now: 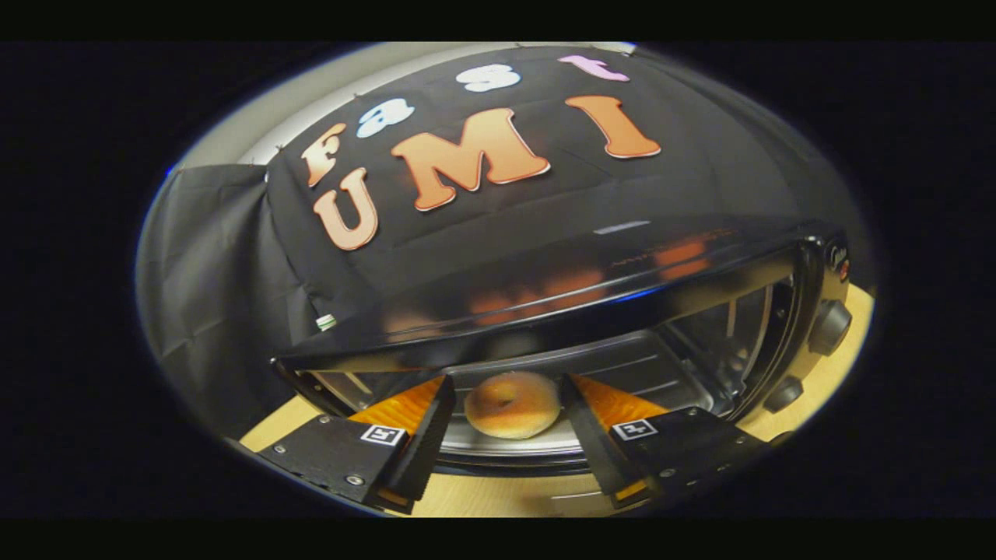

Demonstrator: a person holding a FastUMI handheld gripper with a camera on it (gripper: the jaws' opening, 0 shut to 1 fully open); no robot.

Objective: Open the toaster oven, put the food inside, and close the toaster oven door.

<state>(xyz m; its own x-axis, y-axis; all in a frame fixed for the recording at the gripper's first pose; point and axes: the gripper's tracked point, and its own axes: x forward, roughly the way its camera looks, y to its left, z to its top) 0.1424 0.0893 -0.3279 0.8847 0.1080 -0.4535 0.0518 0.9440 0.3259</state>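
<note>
The black toaster oven [560,288] stands just ahead of me with its front open, so I look into the metal cavity. A round golden bagel [512,406] lies on the silver tray [498,447] at the cavity's mouth. My gripper [506,383] is open, with one finger on each side of the bagel. The left finger [428,435] stands a small gap off it. The right finger [587,432] is very near its edge, and I cannot tell whether it touches.
Two control knobs [829,327] [782,394] sit on the oven's right panel. The oven rests on a light wooden table [844,373], which also shows under my fingers. Black cloth hangs behind and to the left of the oven.
</note>
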